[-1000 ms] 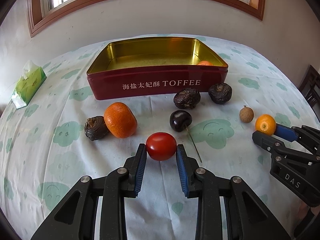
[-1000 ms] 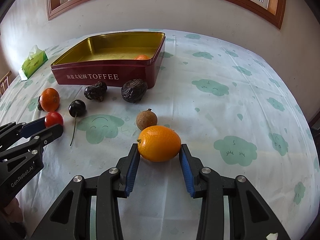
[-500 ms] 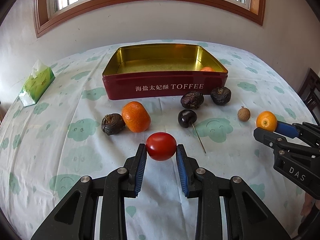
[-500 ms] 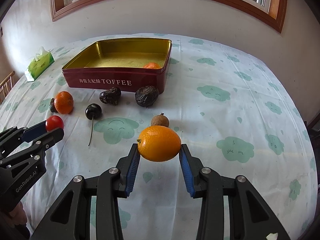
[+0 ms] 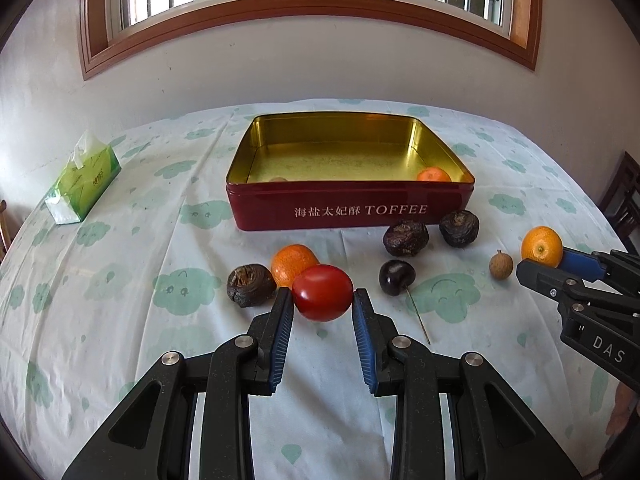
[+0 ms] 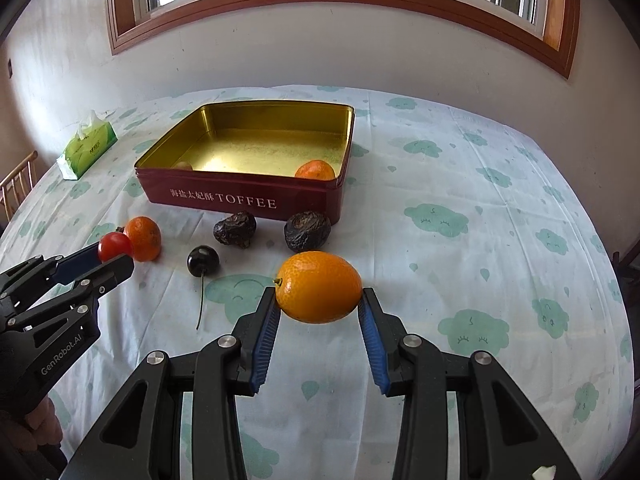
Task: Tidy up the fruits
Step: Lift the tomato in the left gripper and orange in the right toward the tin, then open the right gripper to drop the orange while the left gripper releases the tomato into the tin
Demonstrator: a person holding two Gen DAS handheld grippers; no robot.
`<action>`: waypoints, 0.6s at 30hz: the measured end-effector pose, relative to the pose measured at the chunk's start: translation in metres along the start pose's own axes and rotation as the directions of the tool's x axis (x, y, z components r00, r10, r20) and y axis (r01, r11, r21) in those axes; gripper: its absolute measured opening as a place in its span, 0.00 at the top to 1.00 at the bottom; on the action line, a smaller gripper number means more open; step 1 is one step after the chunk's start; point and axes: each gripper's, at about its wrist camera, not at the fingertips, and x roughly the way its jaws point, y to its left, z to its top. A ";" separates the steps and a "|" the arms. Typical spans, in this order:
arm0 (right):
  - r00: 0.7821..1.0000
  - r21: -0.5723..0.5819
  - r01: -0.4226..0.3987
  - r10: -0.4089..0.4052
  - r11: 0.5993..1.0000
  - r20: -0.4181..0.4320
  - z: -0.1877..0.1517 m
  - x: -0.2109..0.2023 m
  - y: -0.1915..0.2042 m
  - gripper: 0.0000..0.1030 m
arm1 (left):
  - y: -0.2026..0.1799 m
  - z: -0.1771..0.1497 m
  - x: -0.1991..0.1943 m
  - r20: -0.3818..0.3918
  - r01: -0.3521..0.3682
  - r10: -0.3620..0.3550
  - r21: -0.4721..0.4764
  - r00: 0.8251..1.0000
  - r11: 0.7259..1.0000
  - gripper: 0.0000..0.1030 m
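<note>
My left gripper [image 5: 322,304] is shut on a red cherry tomato [image 5: 322,298], held above the tablecloth. My right gripper [image 6: 319,300] is shut on an orange kumquat [image 6: 319,292], also lifted off the cloth. The red TOFFEE tin [image 5: 348,210] stands open at the back with a small orange [image 5: 433,175] in its near right corner. On the cloth in front lie a tangerine [image 5: 291,262], three dark wrinkled fruits [image 5: 250,285], a black cherry [image 5: 397,277] with a long stem and a small brown longan [image 5: 501,265]. The right gripper and its kumquat [image 5: 542,246] show at the right edge of the left wrist view.
A green tissue pack [image 5: 82,179] lies at the table's far left. The table [image 6: 500,216] wears a white cloth with green cloud prints, wide and bare on the right. A wooden chair [image 6: 16,184] stands past the left edge, a dark one [image 5: 624,196] at the right.
Both grippers have risen with their fruits: the tomato and the kumquat are higher off the cloth, and the tin and loose fruits look farther away.
</note>
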 end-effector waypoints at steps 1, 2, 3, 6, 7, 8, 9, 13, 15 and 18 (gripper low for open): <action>1.000 0.000 -0.001 0.001 1.000 0.007 0.004 0.000 0.000 0.64 | 0.003 0.004 0.000 0.006 0.004 -0.004 -0.003 1.000 1.000 0.70; 1.000 0.000 -0.002 0.002 1.000 0.015 0.009 0.000 0.000 0.64 | 0.006 0.008 0.000 0.015 0.008 -0.008 -0.008 1.000 1.000 0.70; 1.000 0.000 -0.004 0.004 1.000 0.022 0.013 0.000 0.000 0.64 | 0.009 0.013 -0.001 0.024 0.009 -0.009 -0.012 1.000 1.000 0.70; 0.999 -0.001 -0.009 0.009 1.000 0.040 0.027 0.002 0.001 0.64 | 0.019 0.029 0.000 0.044 0.016 -0.015 -0.026 0.999 1.000 0.70; 0.999 -0.002 -0.010 0.010 1.000 0.043 0.032 0.004 0.001 0.64 | 0.022 0.034 0.001 0.049 0.016 -0.015 -0.031 0.999 0.999 0.70; 0.999 -0.003 -0.014 0.014 1.000 0.046 0.036 0.005 0.002 0.64 | 0.025 0.039 0.002 0.053 0.019 -0.017 -0.034 0.998 0.999 0.70; 0.999 -0.003 -0.020 0.021 1.000 0.048 0.040 0.007 0.003 0.64 | 0.028 0.044 0.003 0.059 0.022 -0.019 -0.038 0.998 0.999 0.70; 0.998 -0.022 -0.029 0.030 0.999 0.054 0.055 0.017 0.008 0.64 | 0.038 0.066 0.011 0.068 0.041 -0.037 -0.052 0.997 0.998 0.70; 0.998 -0.033 -0.034 0.035 0.999 0.054 0.063 0.023 0.012 0.64 | 0.042 0.077 0.017 0.075 0.039 -0.035 -0.052 0.997 0.998 0.70; 0.998 -0.056 -0.041 0.044 0.998 0.050 0.076 0.035 0.020 0.64 | 0.045 0.092 0.029 0.071 0.033 -0.029 -0.056 0.997 0.998 0.70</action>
